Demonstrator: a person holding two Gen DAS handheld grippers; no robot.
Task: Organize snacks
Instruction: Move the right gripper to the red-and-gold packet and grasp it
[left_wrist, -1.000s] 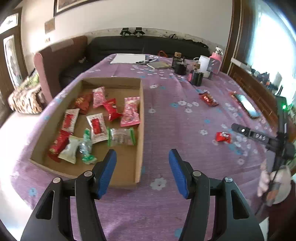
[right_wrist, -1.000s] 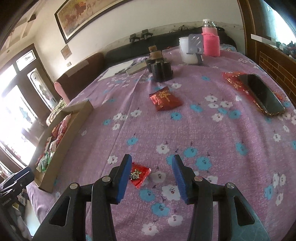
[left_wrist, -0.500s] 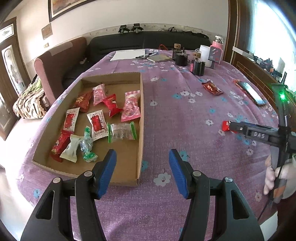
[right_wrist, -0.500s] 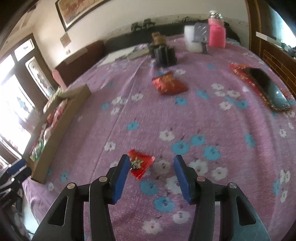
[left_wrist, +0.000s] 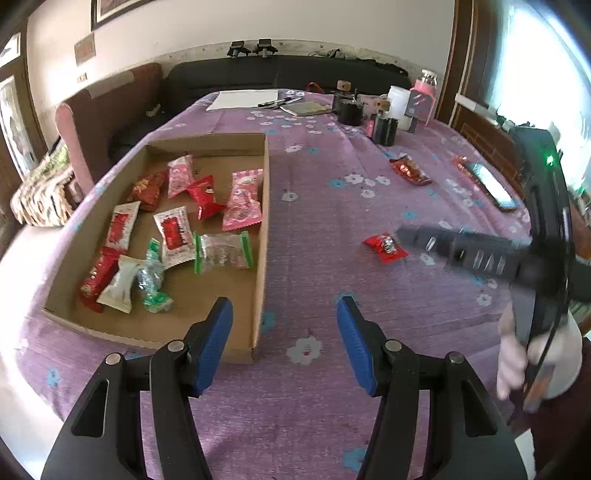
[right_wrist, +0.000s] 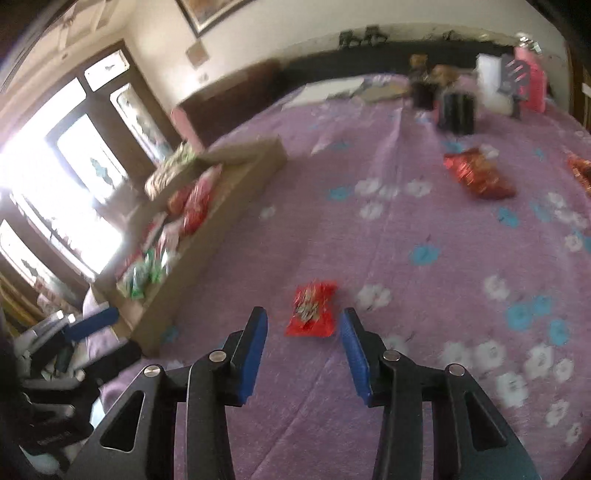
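A small red snack packet (right_wrist: 312, 310) lies on the purple flowered tablecloth (right_wrist: 424, 229). It sits just ahead of my right gripper (right_wrist: 303, 324), between the blue fingertips. The jaws are closing and the pads do not touch the packet. In the left wrist view the same packet (left_wrist: 386, 247) lies at the tip of the right gripper's fingers (left_wrist: 461, 251). A cardboard box (left_wrist: 264, 221) at the left holds several wrapped snacks. My left gripper (left_wrist: 282, 314) hangs open and empty over the box's near right corner. A larger red packet (left_wrist: 410, 170) lies farther back.
A phone (left_wrist: 487, 182) lies near the table's right edge. Black cups (left_wrist: 384, 129), a white jug and a pink bottle (left_wrist: 424, 96) stand at the back right, with paper (left_wrist: 243, 99) and pens behind. A gloved hand (left_wrist: 517, 354) holds the right gripper.
My right gripper has swung left over the table, so the small red packet now lies between its fingertips, and its jaws have narrowed. The left gripper has barely moved.
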